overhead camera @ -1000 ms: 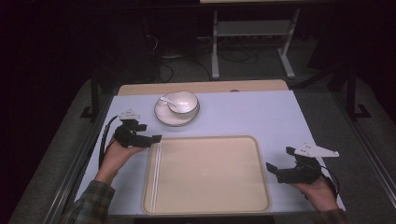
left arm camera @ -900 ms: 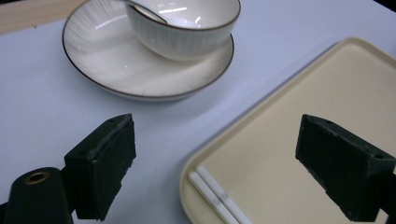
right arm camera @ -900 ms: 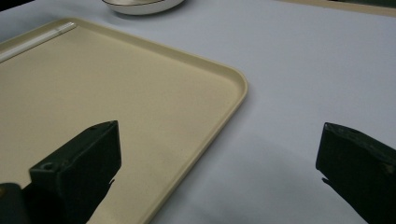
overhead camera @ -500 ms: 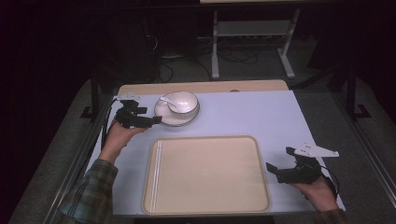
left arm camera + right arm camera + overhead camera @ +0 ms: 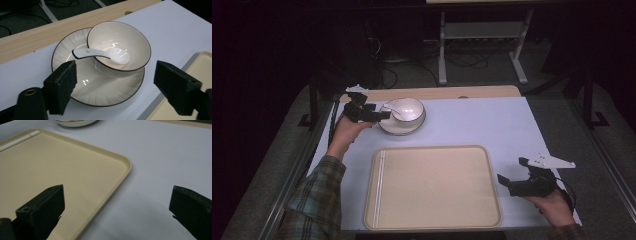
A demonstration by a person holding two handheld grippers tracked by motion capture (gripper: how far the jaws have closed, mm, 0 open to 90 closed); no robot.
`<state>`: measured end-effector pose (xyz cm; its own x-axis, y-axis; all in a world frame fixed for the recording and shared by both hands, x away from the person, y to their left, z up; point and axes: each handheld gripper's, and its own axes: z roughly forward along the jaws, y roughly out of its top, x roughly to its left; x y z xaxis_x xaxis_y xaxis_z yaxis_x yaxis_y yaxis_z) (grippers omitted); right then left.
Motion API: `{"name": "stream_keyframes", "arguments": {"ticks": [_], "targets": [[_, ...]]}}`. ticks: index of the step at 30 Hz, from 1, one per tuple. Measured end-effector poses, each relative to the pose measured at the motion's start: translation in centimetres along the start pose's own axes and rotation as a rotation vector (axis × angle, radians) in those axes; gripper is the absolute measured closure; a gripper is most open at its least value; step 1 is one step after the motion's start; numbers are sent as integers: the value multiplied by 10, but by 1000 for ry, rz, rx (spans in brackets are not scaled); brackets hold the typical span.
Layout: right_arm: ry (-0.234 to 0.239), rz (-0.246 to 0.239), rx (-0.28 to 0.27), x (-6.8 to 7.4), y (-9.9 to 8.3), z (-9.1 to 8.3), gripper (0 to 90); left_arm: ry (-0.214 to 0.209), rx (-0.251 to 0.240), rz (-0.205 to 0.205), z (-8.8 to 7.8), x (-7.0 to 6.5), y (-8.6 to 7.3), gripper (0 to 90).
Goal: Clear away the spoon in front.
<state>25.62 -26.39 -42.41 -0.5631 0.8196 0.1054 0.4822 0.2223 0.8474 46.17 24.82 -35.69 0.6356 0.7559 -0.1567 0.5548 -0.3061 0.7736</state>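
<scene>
Bowl (image 5: 119, 47) and spoon (image 5: 100, 53) are now lying just ahead of my left gripper (image 5: 115, 82), its jaws apart but closing, while I am holding my right gripper (image 5: 518, 184) open by the tray (image 5: 432, 187).

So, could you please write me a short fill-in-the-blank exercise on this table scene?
1. The white spoon lies with its scoop inside the ____.
2. The bowl stands on a ____.
3. The beige tray has ____ on it.
4. The left gripper is at the plate's rim, its fingers ____.

Missing words: bowl; plate; nothing; open
</scene>
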Motion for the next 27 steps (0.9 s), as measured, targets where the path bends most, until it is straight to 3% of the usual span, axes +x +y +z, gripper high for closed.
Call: {"name": "stream_keyframes", "arguments": {"ticks": [9,12,14,17,24,27], "targets": [[0,-3,-3,-1,0,-1,0,23,9,-13,17,7,9,337],[0,-2,-4,-1,-1,-2,0,32,6,-15,19,9,11,354],[1,-2,-4,-1,-1,-2,0,38,-10,-38,22,14,12,371],[0,-2,-4,-1,-1,-2,0,40,14,-55,27,20,12,385],[0,-1,-3,-2,-1,-2,0,35,-7,-77,32,25,20,402],[-1,-1,-3,-2,-1,-2,0,27,11,-100,37,30,22,423]]}}
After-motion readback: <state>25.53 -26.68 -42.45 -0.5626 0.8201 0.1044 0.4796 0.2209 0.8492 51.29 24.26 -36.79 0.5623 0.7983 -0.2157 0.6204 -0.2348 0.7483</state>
